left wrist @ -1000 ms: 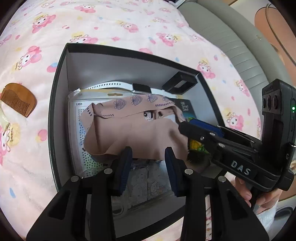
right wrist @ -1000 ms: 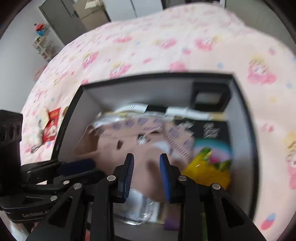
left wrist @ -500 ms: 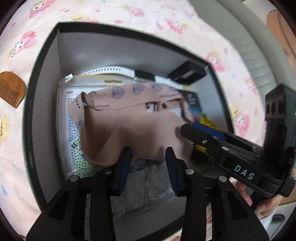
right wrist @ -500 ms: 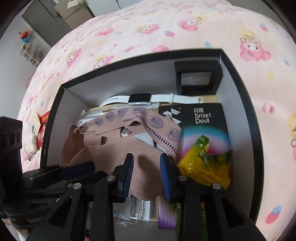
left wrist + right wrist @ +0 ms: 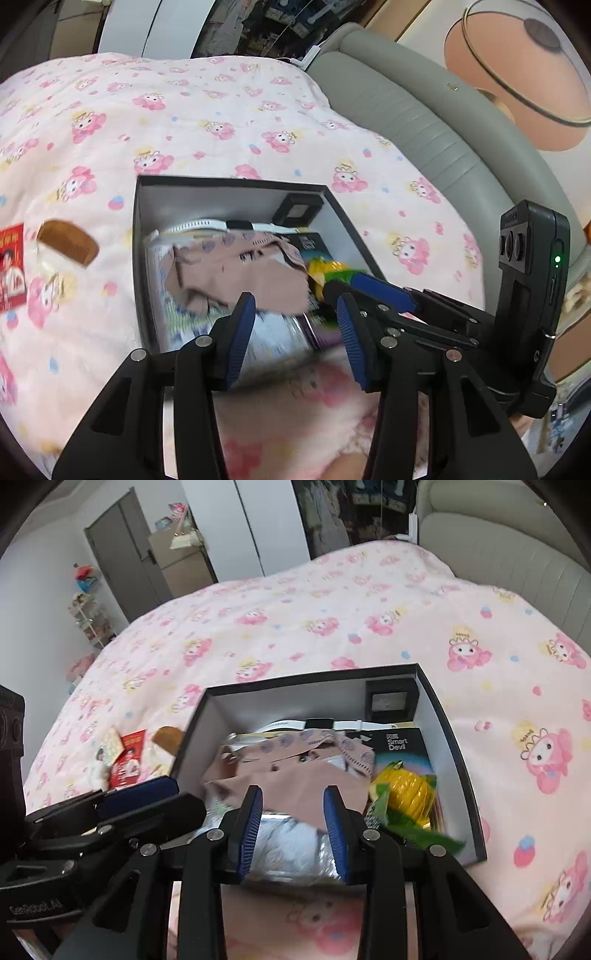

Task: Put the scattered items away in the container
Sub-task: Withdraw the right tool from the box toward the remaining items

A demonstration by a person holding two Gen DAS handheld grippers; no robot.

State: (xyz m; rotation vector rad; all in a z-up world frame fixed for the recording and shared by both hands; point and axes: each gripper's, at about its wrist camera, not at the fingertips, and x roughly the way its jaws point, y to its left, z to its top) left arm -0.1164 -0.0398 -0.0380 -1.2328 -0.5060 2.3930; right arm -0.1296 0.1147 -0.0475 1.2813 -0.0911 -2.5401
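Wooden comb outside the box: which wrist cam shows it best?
Left wrist view: the wooden comb lies whole on the blanket beside the box. Right wrist view shows only a brown end past the box wall.

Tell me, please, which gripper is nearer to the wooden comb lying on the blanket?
Left. The left gripper is on the comb's side of the box; the right gripper is farther away.

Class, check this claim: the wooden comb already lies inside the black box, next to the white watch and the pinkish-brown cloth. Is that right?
Not quite. The wooden comb lies outside the black box, on the pink bedspread beside its left wall, as the left wrist view shows. The white watch and the pinkish-brown cloth are indeed inside.
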